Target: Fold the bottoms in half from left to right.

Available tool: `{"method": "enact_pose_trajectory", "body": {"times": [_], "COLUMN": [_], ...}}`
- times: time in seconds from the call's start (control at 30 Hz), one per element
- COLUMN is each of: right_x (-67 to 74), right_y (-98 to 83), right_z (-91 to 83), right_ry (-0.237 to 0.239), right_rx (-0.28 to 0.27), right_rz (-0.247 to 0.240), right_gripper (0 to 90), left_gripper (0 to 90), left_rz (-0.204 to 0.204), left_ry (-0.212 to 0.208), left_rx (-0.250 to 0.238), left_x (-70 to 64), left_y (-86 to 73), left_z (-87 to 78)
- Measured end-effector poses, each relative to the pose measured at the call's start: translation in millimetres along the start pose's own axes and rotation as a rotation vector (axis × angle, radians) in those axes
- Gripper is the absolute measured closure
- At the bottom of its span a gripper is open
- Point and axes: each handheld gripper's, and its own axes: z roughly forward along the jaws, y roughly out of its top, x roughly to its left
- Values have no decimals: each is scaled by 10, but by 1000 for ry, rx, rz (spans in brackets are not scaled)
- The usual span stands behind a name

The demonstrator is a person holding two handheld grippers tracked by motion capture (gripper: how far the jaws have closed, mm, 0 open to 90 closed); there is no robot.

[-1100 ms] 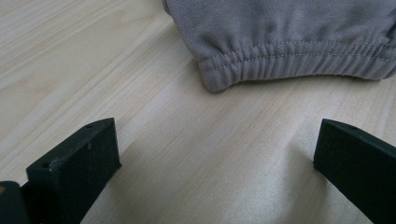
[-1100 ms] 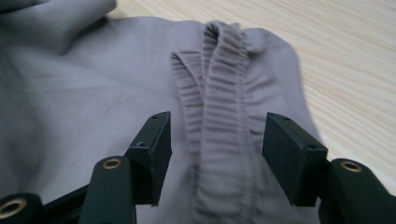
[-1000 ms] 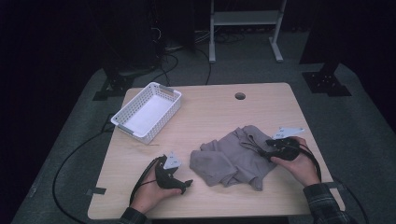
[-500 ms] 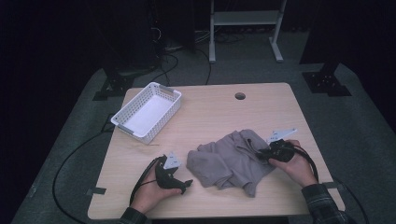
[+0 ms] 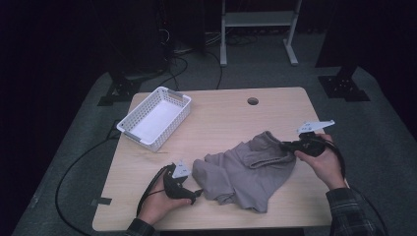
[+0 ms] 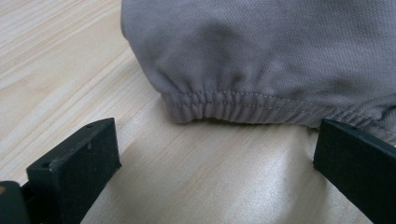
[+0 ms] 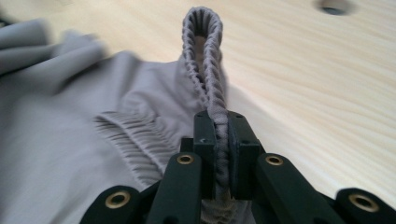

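Right gripper view shows the right gripper (image 7: pixel 219 140), whose jaws have just been closing, pinching the elastic waistband of the grey garment (image 5: pixel 246 169) on the table (image 5: pixel 221 118). The left gripper (image 6: pixel 215 154) stands wide open, holding nothing; the garment's gathered hem lies just ahead, between its jaws' lines, very near.
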Motion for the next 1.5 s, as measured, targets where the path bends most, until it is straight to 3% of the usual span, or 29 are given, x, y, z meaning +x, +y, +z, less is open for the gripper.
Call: {"method": "enact_pose_trajectory", "body": {"times": [0.2, 0.3, 0.4, 0.6, 0.73, 0.9, 0.97, 1.07, 1.23, 1.33, 1.43, 1.5], "right_x": [-435, -557, -561, -268, 38, 351, 446, 552, 578, 538, 493, 449], "right_y": [-170, -272, -279, -156, -88, -98, -129, -197, -308, -360, -388, -410], "right_z": [91, 121, 50, -77, 5, 147, 206, 275, 242, 195, 137, 93], "right_ry": [-148, -207, -250, -204, -122, -30, -14, -11, -19, -32, -50, -68], "right_rx": [19, 31, 7, -60, -65, -45, -23, 25, 55, 68, 76, 84], "right_rz": [138, 179, 177, 95, 32, -14, -33, -55, -48, -34, -4, 18], "right_gripper": [756, 670, 593, 561, 562, 569, 569, 570, 611, 719, 821, 866], "left_gripper": [0, 0, 0, 0, 0, 18, 76, 326, 467, 623, 757, 828], "left_rz": [1, 1, 1, 0, 0, -8, -4, -24, -17, -19, -20, -43], "left_ry": [0, 0, 0, 0, 0, 8, 4, -16, 10, 2, 1, -12], "left_rx": [0, 0, 0, 0, 0, -16, -29, -16, -89, -123, -119, -121], "left_x": [0, 0, 1, 0, 0, 3, 13, 46, 122, 180, 204, 217], "left_y": [0, 0, 0, 0, 0, -8, -9, 29, 170, 307, 414, 471], "left_z": [0, 0, 0, 0, 0, -13, -36, -105, -240, -294, -276, -224]}}
